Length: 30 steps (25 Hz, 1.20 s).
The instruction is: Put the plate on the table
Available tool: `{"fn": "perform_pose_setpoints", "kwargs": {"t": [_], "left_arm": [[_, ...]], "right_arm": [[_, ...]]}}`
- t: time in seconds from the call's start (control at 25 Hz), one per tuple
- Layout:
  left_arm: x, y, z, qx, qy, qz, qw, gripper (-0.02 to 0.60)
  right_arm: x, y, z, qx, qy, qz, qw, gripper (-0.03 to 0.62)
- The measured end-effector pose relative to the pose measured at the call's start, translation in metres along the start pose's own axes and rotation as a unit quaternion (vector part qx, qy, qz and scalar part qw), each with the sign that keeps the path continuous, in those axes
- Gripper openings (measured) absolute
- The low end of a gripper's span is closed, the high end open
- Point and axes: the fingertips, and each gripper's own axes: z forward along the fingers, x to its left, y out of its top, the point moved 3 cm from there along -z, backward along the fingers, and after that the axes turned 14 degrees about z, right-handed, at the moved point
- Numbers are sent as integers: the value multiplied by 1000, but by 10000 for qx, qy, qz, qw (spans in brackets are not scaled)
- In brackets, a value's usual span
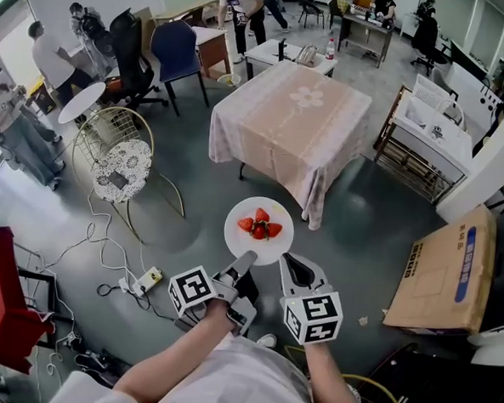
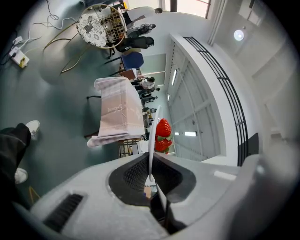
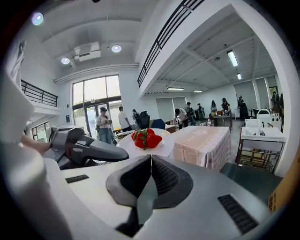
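Pinching the near rim of the plate [image 1: 259, 250] in the left claw [image 1: 245, 261], pads tight on its edge. Right claw [image 1: 288, 260] closed to a thin seam with nothing inside, tips right at that same rim, contact unclear. Holding the plate level in the air, just short of the cloth-covered tabletop [image 1: 292, 105], on its near side, over the floor [image 1: 353, 211]. Strawberries [image 1: 260, 225] heaped mid-plate.

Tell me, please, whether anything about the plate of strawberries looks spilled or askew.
Nothing stands out: the plate looks level, its near rim clamped by the left gripper and right gripper, and the strawberries sit heaped at its middle.
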Motion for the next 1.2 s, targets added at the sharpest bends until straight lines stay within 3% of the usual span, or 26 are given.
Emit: {"fn": "perform_pose_setpoints", "kwargs": {"t": [0.28,0.64,1.2], "left_arm": [[17,26,35,63,-18,-145,9999,17],[40,99,79,153,31,-252,9996,17],[68,193,149,636,-192,-435,9968,17]], "right_arm": [[-18,13,41,91,-112,-14,9999,6],[-20,43,119,277,-196,8,9994,6],[-28,90,214,222,-848,105,9961,5]]}}
